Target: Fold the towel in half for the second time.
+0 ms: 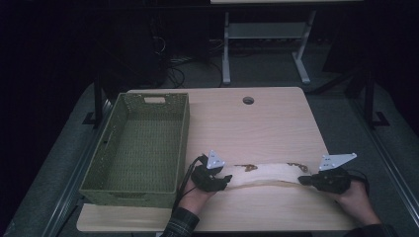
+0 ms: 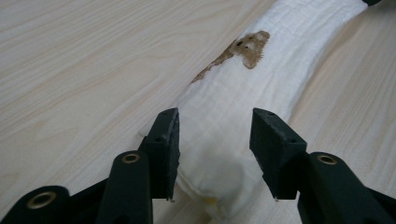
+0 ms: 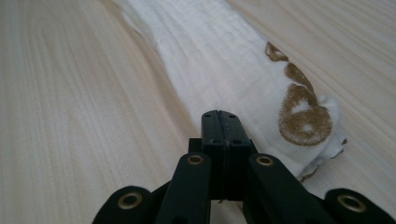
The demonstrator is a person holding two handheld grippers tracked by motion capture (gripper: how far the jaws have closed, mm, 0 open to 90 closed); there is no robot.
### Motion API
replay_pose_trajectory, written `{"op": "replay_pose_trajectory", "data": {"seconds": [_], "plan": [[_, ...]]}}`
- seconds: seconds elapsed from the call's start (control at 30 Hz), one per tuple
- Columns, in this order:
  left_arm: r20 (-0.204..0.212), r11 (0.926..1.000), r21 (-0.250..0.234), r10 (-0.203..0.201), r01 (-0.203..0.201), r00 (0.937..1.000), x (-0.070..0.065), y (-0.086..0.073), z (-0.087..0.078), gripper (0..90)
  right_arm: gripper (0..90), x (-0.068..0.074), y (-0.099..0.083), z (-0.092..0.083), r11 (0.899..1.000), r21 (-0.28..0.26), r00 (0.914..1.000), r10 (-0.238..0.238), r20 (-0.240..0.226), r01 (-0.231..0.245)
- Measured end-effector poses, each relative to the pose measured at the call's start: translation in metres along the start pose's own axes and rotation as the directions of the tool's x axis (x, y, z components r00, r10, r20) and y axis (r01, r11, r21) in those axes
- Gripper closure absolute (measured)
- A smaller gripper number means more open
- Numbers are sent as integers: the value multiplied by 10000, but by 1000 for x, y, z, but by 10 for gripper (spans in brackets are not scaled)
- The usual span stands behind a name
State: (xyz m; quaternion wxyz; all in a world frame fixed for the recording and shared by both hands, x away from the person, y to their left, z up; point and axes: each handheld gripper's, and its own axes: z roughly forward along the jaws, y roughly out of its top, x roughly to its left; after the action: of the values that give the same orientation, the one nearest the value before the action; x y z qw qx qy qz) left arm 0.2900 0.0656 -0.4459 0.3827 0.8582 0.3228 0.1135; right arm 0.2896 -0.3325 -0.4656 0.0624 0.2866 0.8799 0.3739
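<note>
**Let go at both ends, then lift clear**

The white cloth [image 1: 264, 174] lies folded into a long strip on the near part of the table [image 1: 257, 123], running from left to right. It has brown animal prints on it. The green basket [image 1: 104, 185] sits on the left side of the table, just beside your left hand.

Your left gripper [image 1: 225, 178] is at the left end of the cloth. Its jaws are spread, with the cloth end lying between them, and they do not press on it. Lift this gripper straight up, so the jaws do not drag the fold out of shape.

Your right gripper [image 1: 305, 180] is at the right end. Its jaws are pressed tight together at the near edge of the cloth, by the round brown print [image 3: 304, 119]. I cannot tell if a thin bit of cloth is caught in them. So open these jaws before you move that hand. If you pull while they are closed, the strip may slide or come undone.

Go slowly, and keep the cloth flat.
</note>
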Motion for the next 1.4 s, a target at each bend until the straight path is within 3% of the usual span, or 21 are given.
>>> {"op": "replay_pose_trajectory", "data": {"seconds": [0.37,0.73,1.17,1.4], "plan": [[-50,9999,-34,113,-113,9999,-1,1,2,457,897,-19,7,6,9995,187,9978,232,621,-244],[-10,9998,-43,174,-174,9998,-2,2,4,450,897,-49,21,17,9983,77,9948,563,854,-572],[43,9998,33,192,-192,9998,-1,3,6,451,897,-81,52,43,9985,107,9909,515,1242,-532],[32,9999,-30,163,-163,9999,3,5,9,451,897,-99,70,63,9980,-243,9910,610,1195,-585]]}}
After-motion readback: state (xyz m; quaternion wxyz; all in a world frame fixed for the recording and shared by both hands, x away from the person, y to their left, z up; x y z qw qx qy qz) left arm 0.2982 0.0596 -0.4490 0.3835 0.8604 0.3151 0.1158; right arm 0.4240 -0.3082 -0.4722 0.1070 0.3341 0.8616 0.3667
